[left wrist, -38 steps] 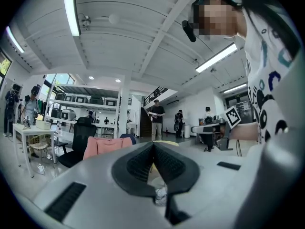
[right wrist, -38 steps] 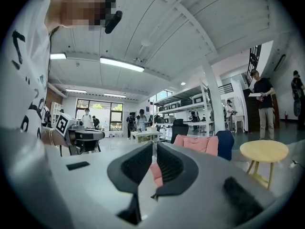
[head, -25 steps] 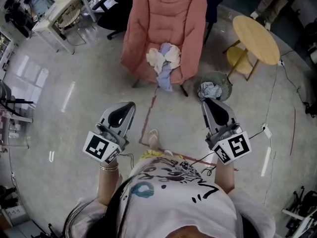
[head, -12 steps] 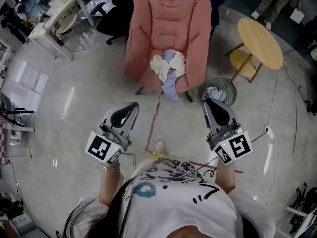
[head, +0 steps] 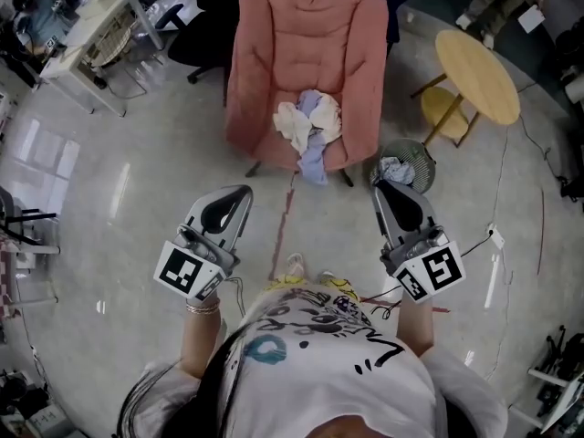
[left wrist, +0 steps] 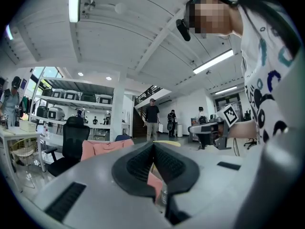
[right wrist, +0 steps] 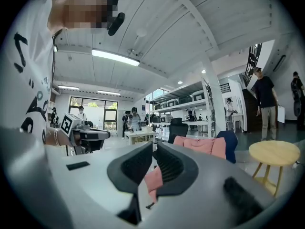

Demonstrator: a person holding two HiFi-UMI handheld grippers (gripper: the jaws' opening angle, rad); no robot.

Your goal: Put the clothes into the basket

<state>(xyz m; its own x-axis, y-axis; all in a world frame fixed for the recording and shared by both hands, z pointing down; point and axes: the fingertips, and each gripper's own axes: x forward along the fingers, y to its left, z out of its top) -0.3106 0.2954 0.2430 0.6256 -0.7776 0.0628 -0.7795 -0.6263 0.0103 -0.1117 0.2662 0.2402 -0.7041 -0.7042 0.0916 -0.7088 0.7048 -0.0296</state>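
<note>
A pile of cream, white and lilac clothes (head: 308,126) lies on the seat of a pink padded chair (head: 306,35). To the chair's right a round wire basket (head: 412,150) stands on the floor with a pale cloth (head: 392,168) inside. My left gripper (head: 233,199) and right gripper (head: 387,192) are held level in front of the person, short of the chair, both shut and empty. In the left gripper view the left gripper (left wrist: 153,146) has its jaws together. The right gripper view shows the right gripper (right wrist: 155,147) with jaws together and the chair (right wrist: 200,146) beyond.
A round yellow table (head: 476,62) with a low yellow stool (head: 443,108) stands right of the basket. A black office chair (head: 201,26) and white desks (head: 91,30) are at the far left. A red line (head: 283,217) runs across the floor. People stand far off.
The person has stepped a little toward the chair, carrying both grippers along. Both grippers stay shut and empty.
</note>
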